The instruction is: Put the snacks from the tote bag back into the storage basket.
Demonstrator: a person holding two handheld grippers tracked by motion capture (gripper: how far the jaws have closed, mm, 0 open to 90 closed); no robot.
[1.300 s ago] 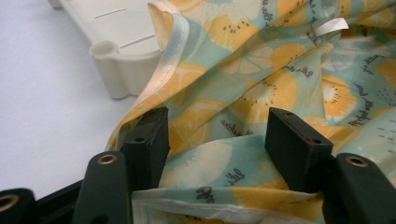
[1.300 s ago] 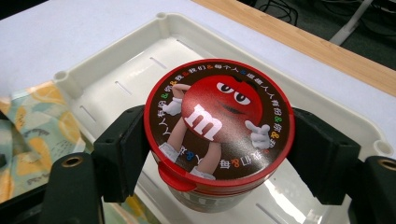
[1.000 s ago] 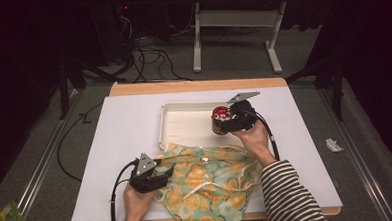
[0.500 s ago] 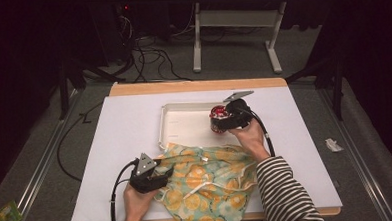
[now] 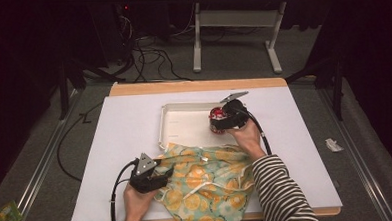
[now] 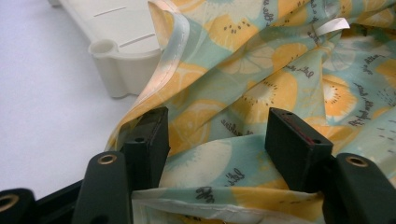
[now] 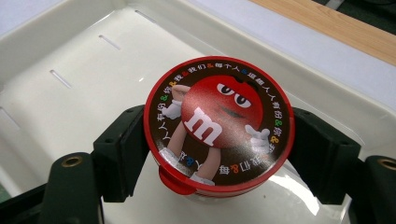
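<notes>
A round tub with a red M&M's lid (image 7: 219,123) sits between the jaws of my right gripper (image 5: 223,120), which is shut on its sides. It is over the right part of a white plastic tray (image 5: 184,126); whether it rests on the tray floor I cannot tell. A teal cloth bag with an orange-slice print (image 5: 207,182) lies crumpled in front of the tray, overlapping its near rim. My left gripper (image 6: 219,123) is at the bag's left edge, jaws wide apart, with the fabric (image 6: 261,84) lying loosely between them.
The tray and bag lie on a white sheet (image 5: 120,144) covering a wooden table (image 5: 193,85). A tray corner (image 6: 112,60) stands just beyond the left jaw. Cables trail from both grippers. Dark floor, cables and a desk frame lie beyond the far edge.
My right gripper has shifted slightly left over the tray with the tub in it. The left gripper and the bag have stayed where they were.
</notes>
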